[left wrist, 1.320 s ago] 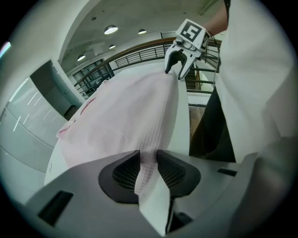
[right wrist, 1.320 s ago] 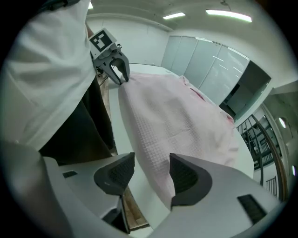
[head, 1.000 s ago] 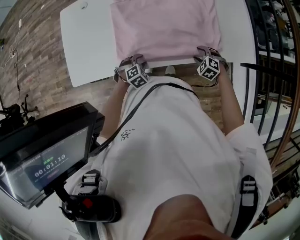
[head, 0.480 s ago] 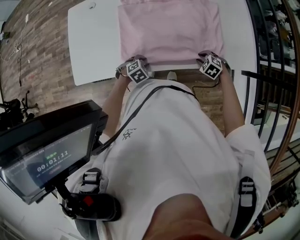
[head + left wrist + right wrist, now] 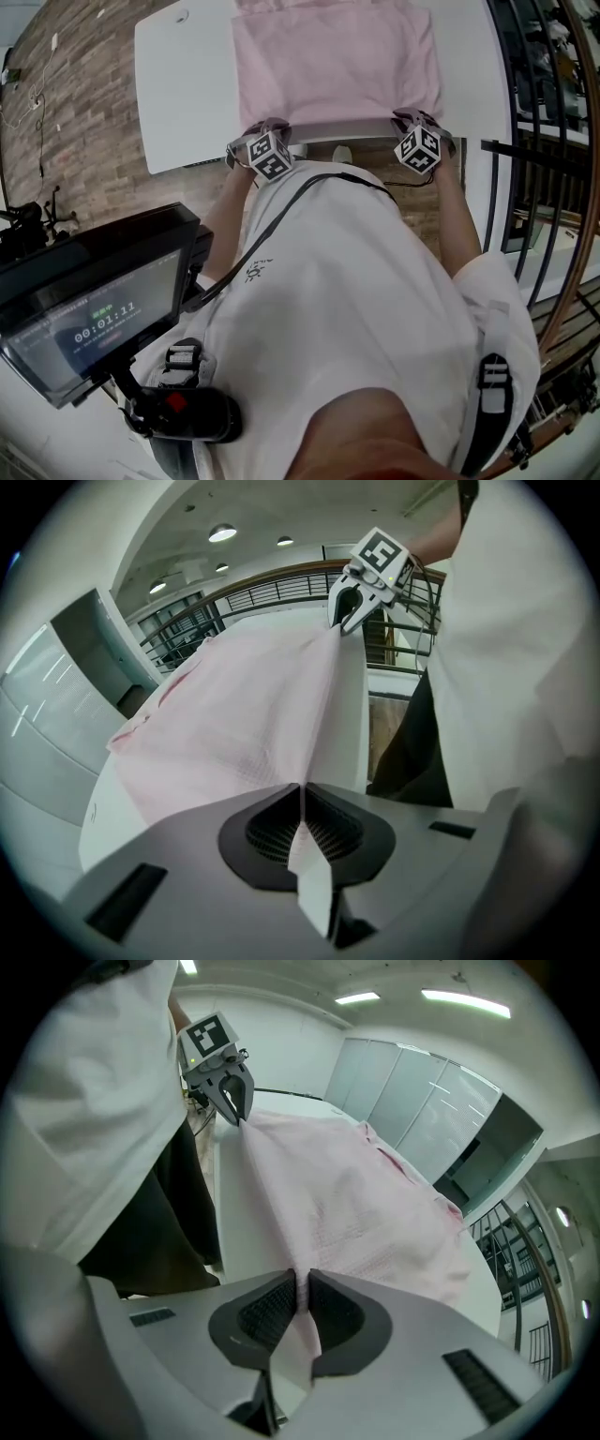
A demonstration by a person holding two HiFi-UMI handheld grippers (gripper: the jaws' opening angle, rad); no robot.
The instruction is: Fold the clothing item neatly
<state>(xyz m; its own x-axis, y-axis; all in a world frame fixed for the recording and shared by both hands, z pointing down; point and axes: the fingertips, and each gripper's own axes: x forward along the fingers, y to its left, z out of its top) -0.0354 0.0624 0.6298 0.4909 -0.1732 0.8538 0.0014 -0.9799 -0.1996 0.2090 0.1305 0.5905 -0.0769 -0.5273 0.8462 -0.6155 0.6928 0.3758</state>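
Spanning the white table [image 5: 187,84] by a railing [image 5: 262,591], pink shirt [image 5: 333,66] clamped in just-closed left hand-held gripper [image 5: 300,794] and right hand-held gripper [image 5: 302,1281].

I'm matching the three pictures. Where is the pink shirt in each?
Head view: pink shirt top centre on white table.
Left gripper view: left of centre, left claw just closed on its hem.
Right gripper view: right of centre, right claw just closed on its hem.
Shared: table's near edge.
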